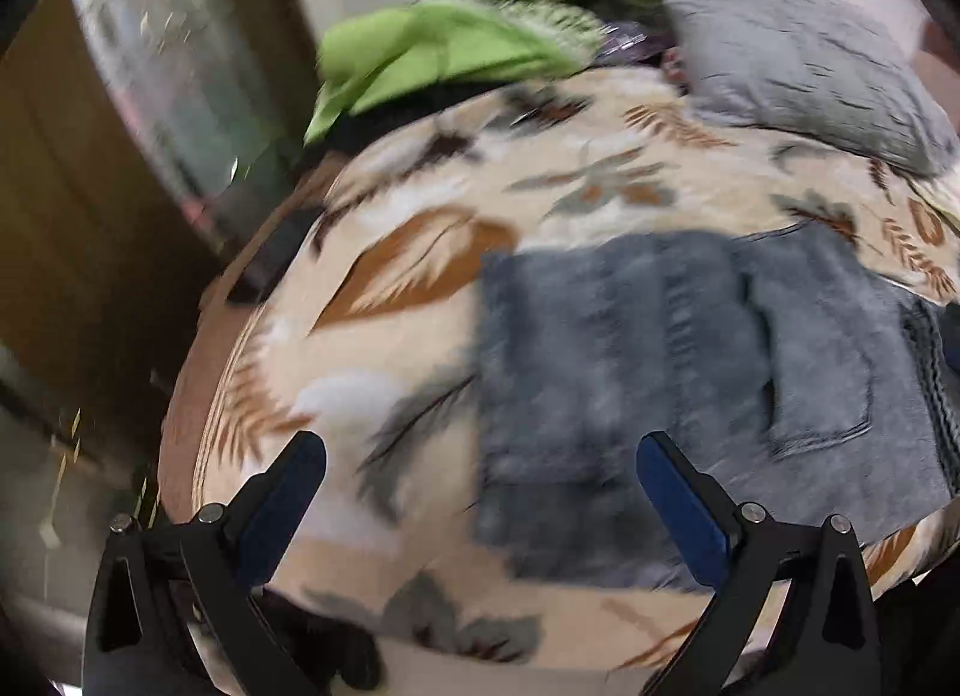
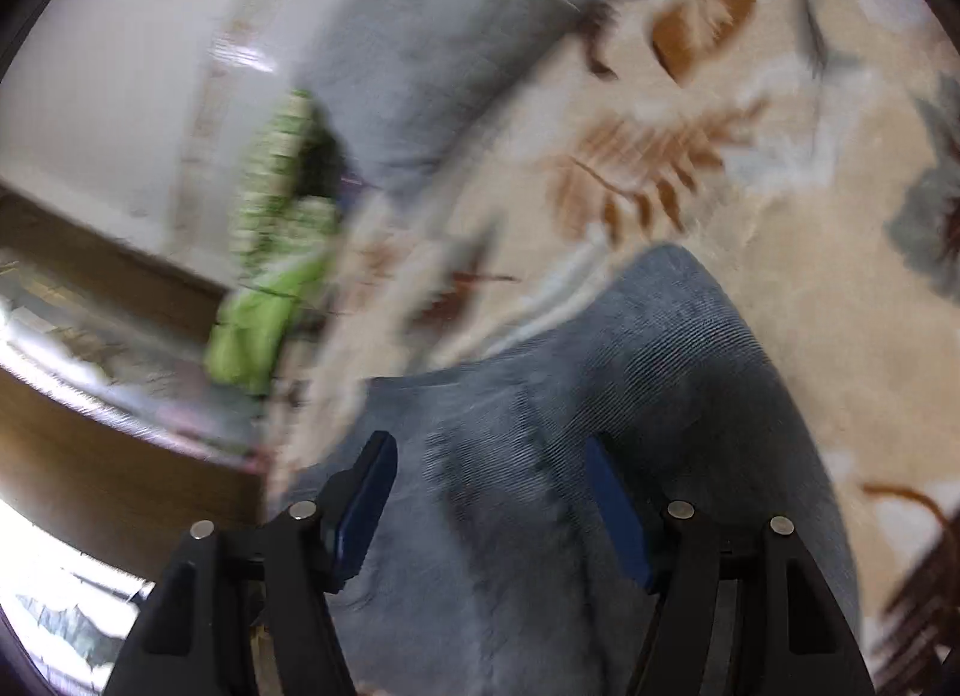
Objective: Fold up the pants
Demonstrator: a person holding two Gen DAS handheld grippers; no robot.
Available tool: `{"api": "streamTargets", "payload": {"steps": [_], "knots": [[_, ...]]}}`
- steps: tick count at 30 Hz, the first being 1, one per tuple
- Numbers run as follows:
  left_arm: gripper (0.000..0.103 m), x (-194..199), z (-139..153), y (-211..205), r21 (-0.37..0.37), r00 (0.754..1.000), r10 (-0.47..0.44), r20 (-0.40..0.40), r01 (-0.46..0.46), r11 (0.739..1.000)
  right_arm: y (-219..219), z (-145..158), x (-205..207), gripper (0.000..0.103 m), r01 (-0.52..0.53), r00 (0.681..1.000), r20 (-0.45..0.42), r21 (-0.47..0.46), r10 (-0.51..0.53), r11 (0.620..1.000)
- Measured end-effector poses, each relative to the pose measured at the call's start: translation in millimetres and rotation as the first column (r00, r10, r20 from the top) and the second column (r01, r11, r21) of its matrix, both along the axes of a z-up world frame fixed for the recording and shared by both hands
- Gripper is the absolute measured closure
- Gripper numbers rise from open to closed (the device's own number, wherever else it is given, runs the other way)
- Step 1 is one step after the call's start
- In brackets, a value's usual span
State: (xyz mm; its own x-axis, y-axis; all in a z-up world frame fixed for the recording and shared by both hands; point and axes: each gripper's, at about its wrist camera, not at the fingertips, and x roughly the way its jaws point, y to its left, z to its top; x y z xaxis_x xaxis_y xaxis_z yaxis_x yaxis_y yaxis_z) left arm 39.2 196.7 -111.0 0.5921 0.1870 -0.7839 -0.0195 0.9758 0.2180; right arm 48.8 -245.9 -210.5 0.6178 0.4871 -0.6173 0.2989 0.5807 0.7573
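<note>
The grey pants point(image 1: 690, 384) lay flat on the leaf-patterned bed point(image 1: 420, 204). The left hand-held gripper point(image 1: 480, 492) hung spread above their edge, pinching nothing. The right hand-held gripper point(image 2: 489, 492) was spread too, over the pants point(image 2: 630, 396), gripping nothing

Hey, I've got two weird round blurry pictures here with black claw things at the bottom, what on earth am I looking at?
Those claws are hand-held grippers; a person carries one in each hand, each with a wide-angle camera looking along its two fingers. One picture comes from the left gripper, the other from the right gripper. Both stand open and hold nothing. Below them is a bed with a leaf-patterned blanket, and on it lie grey-blue jeans, partly folded, a back pocket showing. A grey pillow and green cloth sit at the far end. The blur comes from movement.
</note>
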Motion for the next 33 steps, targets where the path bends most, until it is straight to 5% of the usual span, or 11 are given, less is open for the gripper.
{"api": "streamTargets", "payload": {"steps": [3, 8, 12, 18, 23, 27, 33], "knots": [[0.0, -5.8, -9.3, 18.3, -0.011, 0.999, 0.039, -0.025, -0.039, 0.999, 10.3, 10.3, 3.0, 0.032, -0.001, 0.999, 0.053, -0.089, 0.005, 0.996], [0.0, -17.5, -17.4, 29.8, -0.068, 0.997, 0.036, -0.064, -0.04, 0.997, 40.3, 34.3, -22.6, 0.032, -0.077, 0.964, 0.246, -0.088, 0.097, 0.993], [0.0, -30.4, -13.5, 34.8, -0.13, 0.998, 0.028, -0.064, -0.036, 0.991, 89.6, 52.8, -33.0, 0.032, -0.263, 0.889, 0.361, -0.101, 0.282, 0.96], [0.0, -40.9, -36.2, 46.7, -0.296, 0.988, 0.052, -0.148, -0.094, 0.951, 139.1, 46.4, -41.1, 0.032, -0.445, 0.808, 0.353, -0.158, 0.471, 0.881], [0.0, -35.3, -46.3, 47.3, -0.432, 0.981, 0.097, -0.166, -0.161, 0.887, 127.0, 40.7, -34.0, 0.032, -0.383, 0.847, 0.334, -0.157, 0.414, 0.91], [0.005, -23.3, -44.9, 38.3, -0.474, 0.98, 0.112, -0.165, -0.178, 0.862, 117.3, 30.9, -21.2, 0.032, -0.359, 0.874, 0.303, -0.126, 0.381, 0.925], [0.019, -8.7, -49.1, 25.8, -0.468, 0.977, 0.1, -0.188, -0.179, 0.865, 134.1, 32.0, -10.8, 0.044, -0.397, 0.858, 0.258, -0.212, 0.443, 0.893]]}}
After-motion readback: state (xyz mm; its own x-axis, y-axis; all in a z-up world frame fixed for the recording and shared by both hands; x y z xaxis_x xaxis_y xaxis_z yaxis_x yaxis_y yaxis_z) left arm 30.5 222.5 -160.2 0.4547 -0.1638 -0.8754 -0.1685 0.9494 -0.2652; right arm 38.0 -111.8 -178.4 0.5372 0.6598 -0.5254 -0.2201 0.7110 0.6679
